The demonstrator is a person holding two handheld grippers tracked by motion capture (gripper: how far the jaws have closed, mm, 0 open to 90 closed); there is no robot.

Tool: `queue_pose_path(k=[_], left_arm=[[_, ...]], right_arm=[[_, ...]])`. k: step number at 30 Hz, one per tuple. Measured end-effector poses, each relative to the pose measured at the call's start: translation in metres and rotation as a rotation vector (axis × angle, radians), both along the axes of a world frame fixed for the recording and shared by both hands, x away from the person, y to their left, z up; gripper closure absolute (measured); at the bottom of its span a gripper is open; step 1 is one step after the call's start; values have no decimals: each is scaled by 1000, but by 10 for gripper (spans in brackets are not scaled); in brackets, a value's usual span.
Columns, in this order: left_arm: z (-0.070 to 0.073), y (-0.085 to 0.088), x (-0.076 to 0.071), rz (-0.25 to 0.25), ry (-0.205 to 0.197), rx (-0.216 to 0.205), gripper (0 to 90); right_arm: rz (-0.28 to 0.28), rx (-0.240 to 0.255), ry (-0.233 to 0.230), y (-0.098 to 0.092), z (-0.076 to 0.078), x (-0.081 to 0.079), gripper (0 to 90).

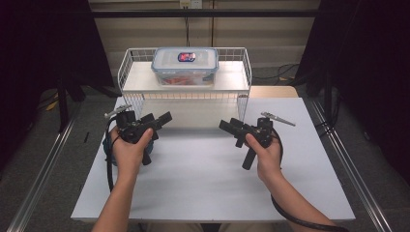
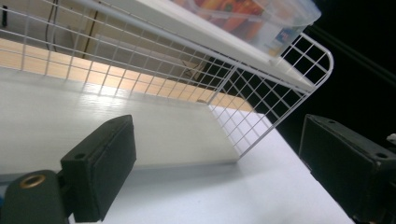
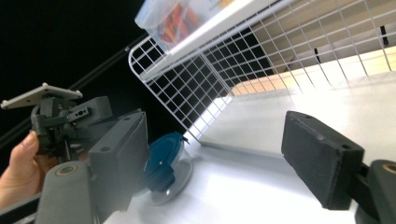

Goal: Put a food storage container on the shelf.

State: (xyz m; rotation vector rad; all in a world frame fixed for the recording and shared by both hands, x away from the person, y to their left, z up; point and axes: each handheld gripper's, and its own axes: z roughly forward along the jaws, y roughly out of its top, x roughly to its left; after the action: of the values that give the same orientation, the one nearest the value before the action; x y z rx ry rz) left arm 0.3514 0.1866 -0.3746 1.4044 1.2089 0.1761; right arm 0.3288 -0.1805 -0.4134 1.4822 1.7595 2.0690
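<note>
My left gripper [image 1: 157,120] is held above the white table [image 1: 193,183] at the left, jaws wide apart and pointing toward the wire shelf [image 1: 186,95]. In the left gripper view the gripper [image 2: 219,158] is open, with nothing between its jaws. My right gripper [image 1: 231,126] hovers at the right, pointing left, and is open and empty [image 3: 219,154]. A clear lidded container [image 1: 185,65] with red and orange contents sits on top of the shelf [image 2: 261,107]. The container [image 2: 252,18] shows from below, as it does in the right gripper view [image 3: 173,23].
A small clear object with a dark blue round top [image 3: 163,165] rests on the table under the left hand [image 1: 153,145]. The shelf [image 3: 187,88] stands on wire legs, with open space beneath it. Dark curtains flank the table; metal rails run along both sides.
</note>
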Motion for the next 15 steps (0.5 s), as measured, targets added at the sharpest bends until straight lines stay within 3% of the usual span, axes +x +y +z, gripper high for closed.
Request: queue_pose_path(k=[2, 5, 9, 15], left_arm=[[-1, 3, 0, -7, 4, -4, 103], [-3, 8, 0, -1, 8, 23, 96], [-5, 13, 0, 2, 5, 11, 94], [-7, 21, 0, 18, 14, 28, 91]], right_arm=[[13, -8, -3, 0, -2, 0, 211], [15, -38, 4, -2, -6, -2, 203], [16, -59, 18, -4, -12, -2, 194], [11, -73, 30, -7, -18, -1, 187]])
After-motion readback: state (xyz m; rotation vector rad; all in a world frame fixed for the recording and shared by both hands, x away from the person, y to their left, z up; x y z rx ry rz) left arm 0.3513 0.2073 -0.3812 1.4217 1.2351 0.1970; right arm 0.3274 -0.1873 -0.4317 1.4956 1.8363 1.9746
